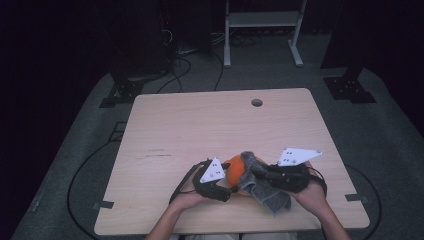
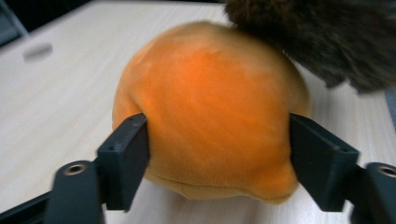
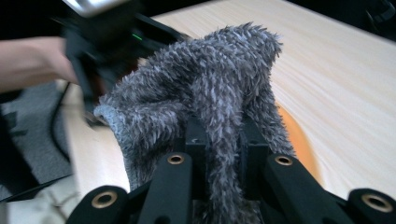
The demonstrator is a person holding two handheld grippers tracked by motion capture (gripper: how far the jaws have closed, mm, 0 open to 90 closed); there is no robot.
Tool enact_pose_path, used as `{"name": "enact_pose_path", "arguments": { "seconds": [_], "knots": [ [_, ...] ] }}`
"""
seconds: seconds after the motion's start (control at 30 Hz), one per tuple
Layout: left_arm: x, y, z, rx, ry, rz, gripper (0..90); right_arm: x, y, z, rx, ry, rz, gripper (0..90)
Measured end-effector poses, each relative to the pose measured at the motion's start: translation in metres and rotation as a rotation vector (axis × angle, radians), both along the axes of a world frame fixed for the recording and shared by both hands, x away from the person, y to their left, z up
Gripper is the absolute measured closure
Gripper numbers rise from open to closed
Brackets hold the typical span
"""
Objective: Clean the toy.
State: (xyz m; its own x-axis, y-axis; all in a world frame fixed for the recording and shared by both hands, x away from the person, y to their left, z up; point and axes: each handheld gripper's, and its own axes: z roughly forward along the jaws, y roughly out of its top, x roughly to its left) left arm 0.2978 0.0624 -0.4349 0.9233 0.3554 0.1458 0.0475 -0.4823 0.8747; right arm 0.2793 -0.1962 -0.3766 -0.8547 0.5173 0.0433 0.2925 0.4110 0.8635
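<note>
An orange plush ball (image 1: 233, 170) lies on the wooden table (image 1: 200, 125) near its front edge. My left gripper (image 1: 229, 186) reaches it from the left. In the left gripper view the ball (image 2: 210, 93) sits between the two black jaws, whose pads lie against its sides, so the left gripper (image 2: 219, 123) is shut on it. A grey fuzzy cloth (image 1: 267, 192) drapes over the ball's right side. My right gripper (image 1: 259, 173) comes in from the right. In the right gripper view the right gripper (image 3: 219, 135) pinches a fold of the cloth (image 3: 205, 79), with the ball (image 3: 295, 135) behind it.
A round cable hole (image 1: 256, 102) sits near the table's far edge. Behind the table stand a white frame (image 1: 260, 22) and black stand bases (image 1: 350, 87), with cables (image 1: 177, 70) on the grey floor. The other hand (image 3: 32, 60) shows at the left of the right gripper view.
</note>
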Motion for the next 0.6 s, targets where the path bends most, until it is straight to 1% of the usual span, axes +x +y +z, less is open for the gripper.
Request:
{"name": "enact_pose_path", "arguments": {
  "seconds": [0.03,0.07,0.1,0.13,0.17,0.2,0.23,0.27,0.3,0.33,0.37,0.4,0.47,0.5,0.53,0.6],
  "knots": [
    [-0.007,-0.005,0.003,0.004,-0.047,-0.032,27.7,-0.007,0.015,0.007,-0.017,-0.018,0.045,77.2],
    [-0.007,-0.005,0.003,0.004,-0.047,-0.032,27.7,-0.007,0.015,0.007,-0.017,-0.018,0.045,77.2],
    [-0.011,-0.008,0.004,0.032,-0.072,-0.051,27.7,-0.010,0.027,0.005,-0.077,-0.035,0.053,77.3],
    [-0.011,-0.008,0.004,0.032,-0.072,-0.051,27.7,-0.010,0.027,0.005,-0.077,-0.035,0.053,77.3],
    [-0.012,-0.008,0.003,0.037,-0.072,-0.050,27.9,-0.006,0.026,-0.002,-0.097,-0.021,0.039,77.4],
    [-0.011,-0.007,0.001,0.033,-0.065,-0.048,27.9,-0.006,0.026,-0.002,-0.097,-0.021,0.039,77.4],
    [-0.010,-0.005,-0.001,0.030,-0.055,-0.044,28.3,0.001,0.015,-0.006,-0.075,-0.007,0.000,77.5],
    [-0.010,-0.003,-0.002,0.034,-0.049,-0.041,28.3,0.001,0.015,-0.006,-0.075,-0.007,0.000,77.5],
    [-0.008,0.000,-0.004,0.053,-0.044,-0.042,28.2,0.007,0.001,-0.009,-0.083,-0.007,-0.061,77.5],
    [-0.008,0.000,-0.004,0.053,-0.044,-0.042,27.7,0.007,0.001,-0.009,-0.083,-0.007,-0.061,77.5],
    [-0.007,0.001,-0.004,0.047,-0.035,-0.038,25.6,0.011,-0.007,-0.011,-0.087,0.005,-0.093,77.5],
    [-0.006,0.002,-0.003,0.036,-0.028,-0.032,25.6,0.013,-0.014,-0.015,-0.076,0.027,-0.114,77.5],
    [-0.001,0.002,-0.001,-0.027,0.020,-0.016,19.4,0.016,-0.023,-0.023,-0.045,0.065,-0.122,77.6],
    [0.001,0.002,0.000,-0.046,0.043,-0.011,18.1,0.016,-0.022,-0.024,-0.042,0.067,-0.115,77.6],
    [0.002,0.001,-0.001,-0.052,0.055,-0.002,18.1,0.016,-0.022,-0.024,-0.042,0.067,-0.115,77.6],
    [0.003,0.000,-0.002,-0.028,0.044,-0.002,18.7,0.013,-0.014,-0.022,-0.037,0.050,-0.078,77.5]
  ]
}}
